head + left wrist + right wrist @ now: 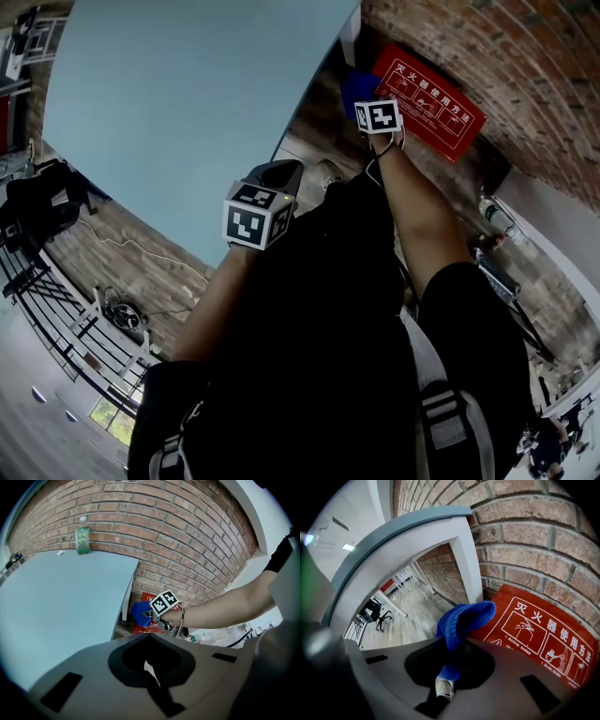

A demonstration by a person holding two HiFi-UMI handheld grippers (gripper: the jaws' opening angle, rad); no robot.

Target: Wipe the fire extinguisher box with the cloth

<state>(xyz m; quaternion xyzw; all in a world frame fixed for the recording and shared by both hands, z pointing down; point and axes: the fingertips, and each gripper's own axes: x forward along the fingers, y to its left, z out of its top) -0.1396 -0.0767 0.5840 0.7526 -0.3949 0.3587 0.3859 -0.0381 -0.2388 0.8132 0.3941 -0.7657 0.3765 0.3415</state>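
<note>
The red fire extinguisher box (pixel 433 94) with white printing sits low against the brick wall, beside the table leg. My right gripper (pixel 373 105) reaches down to its left edge, shut on a blue cloth (pixel 355 90). In the right gripper view the blue cloth (pixel 462 620) sticks up out of the closed jaws and folds over towards the red box (pixel 534 634), at its left corner; whether it touches I cannot tell. My left gripper (pixel 274 184) hangs back over the table's edge. In its own view my left gripper (pixel 151 666) is shut on nothing, and the red box (pixel 146 627) shows far off behind the blue cloth (pixel 139 613).
A light blue table (pixel 187 112) fills the left, with a white leg (pixel 467 562) right next to the box. A green bottle (pixel 82 535) stands at the table's back edge by the brick wall (pixel 187 541). Bottles and clutter (pixel 497 217) lie on the floor to the right.
</note>
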